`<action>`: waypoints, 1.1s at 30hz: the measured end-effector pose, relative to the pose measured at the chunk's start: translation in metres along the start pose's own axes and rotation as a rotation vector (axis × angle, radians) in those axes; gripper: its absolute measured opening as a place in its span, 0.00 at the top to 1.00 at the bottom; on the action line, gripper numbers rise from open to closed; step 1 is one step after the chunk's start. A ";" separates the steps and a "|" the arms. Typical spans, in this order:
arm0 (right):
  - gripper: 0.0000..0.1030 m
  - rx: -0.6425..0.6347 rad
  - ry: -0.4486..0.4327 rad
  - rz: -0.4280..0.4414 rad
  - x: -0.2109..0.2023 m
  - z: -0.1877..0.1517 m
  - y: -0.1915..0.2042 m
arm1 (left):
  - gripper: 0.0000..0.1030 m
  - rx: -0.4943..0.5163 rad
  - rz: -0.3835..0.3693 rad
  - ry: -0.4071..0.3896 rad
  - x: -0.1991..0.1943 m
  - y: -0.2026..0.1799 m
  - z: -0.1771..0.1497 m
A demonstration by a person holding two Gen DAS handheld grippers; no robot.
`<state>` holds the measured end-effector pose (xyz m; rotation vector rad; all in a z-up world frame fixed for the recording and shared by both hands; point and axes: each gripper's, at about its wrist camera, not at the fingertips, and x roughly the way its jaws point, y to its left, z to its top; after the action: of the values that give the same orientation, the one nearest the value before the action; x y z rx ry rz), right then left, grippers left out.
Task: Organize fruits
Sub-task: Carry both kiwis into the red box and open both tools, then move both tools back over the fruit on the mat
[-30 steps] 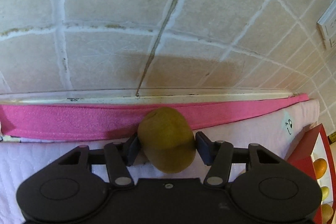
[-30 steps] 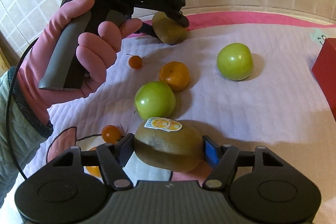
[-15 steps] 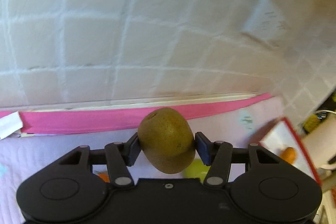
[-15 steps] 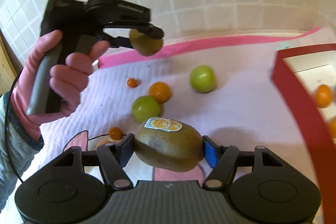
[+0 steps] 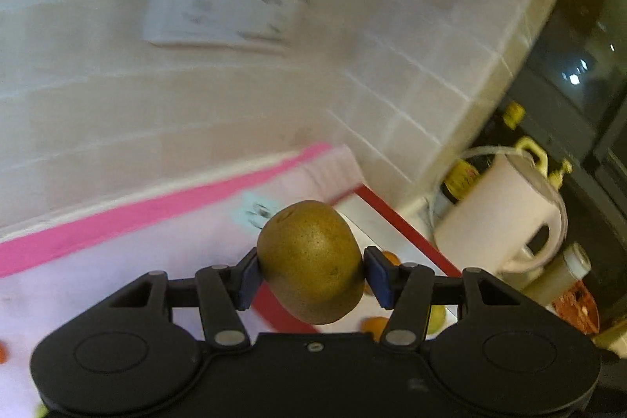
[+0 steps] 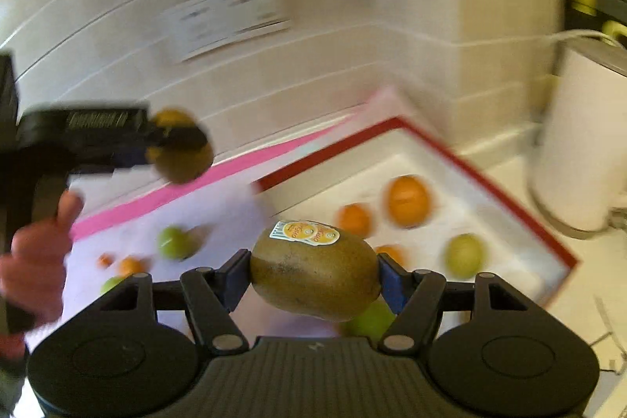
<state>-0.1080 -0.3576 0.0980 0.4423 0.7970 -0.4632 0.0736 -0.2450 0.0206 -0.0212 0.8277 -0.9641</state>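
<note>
Swinging from the fruit-strewn mat toward the red-rimmed tray (image 6: pixel 462 165), we tilt our left gripper (image 5: pixel 311 275) and right gripper (image 6: pixel 313 281) downward, each clamping a kiwi (image 5: pixel 313 261).

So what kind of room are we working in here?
Most likely a home kitchen counter: a tiled wall with a socket plate behind, a white electric kettle at the side, and fruit on a quilted pink mat beside a red-rimmed box.

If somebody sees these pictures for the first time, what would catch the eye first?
Probably the two kiwis in mid-air: the left gripper clamps a plain kiwi, and the right gripper clamps a stickered kiwi. Behind the latter lies the red-rimmed tray, already holding oranges and green fruit, beside a white kettle.
</note>
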 end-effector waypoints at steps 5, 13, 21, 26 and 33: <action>0.33 0.069 0.003 -0.067 0.033 0.025 -0.050 | 0.36 0.064 0.038 0.103 0.060 -0.030 -0.009; 0.33 0.029 0.144 -0.026 0.107 0.029 -0.061 | 0.36 0.120 0.119 0.236 0.123 -0.025 -0.018; 0.32 -0.059 0.172 -0.085 0.141 0.030 -0.047 | 0.41 0.211 0.157 0.231 0.136 -0.030 -0.013; 0.33 -0.049 0.193 -0.066 0.153 0.029 -0.050 | 0.43 0.205 0.149 0.235 0.133 -0.025 -0.014; 0.32 -0.044 0.193 -0.078 0.154 0.021 -0.052 | 0.38 0.189 0.123 0.209 0.115 -0.028 -0.012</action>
<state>-0.0300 -0.4460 -0.0163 0.4199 1.0122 -0.4794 0.0799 -0.3419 -0.0488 0.2949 0.9151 -0.9351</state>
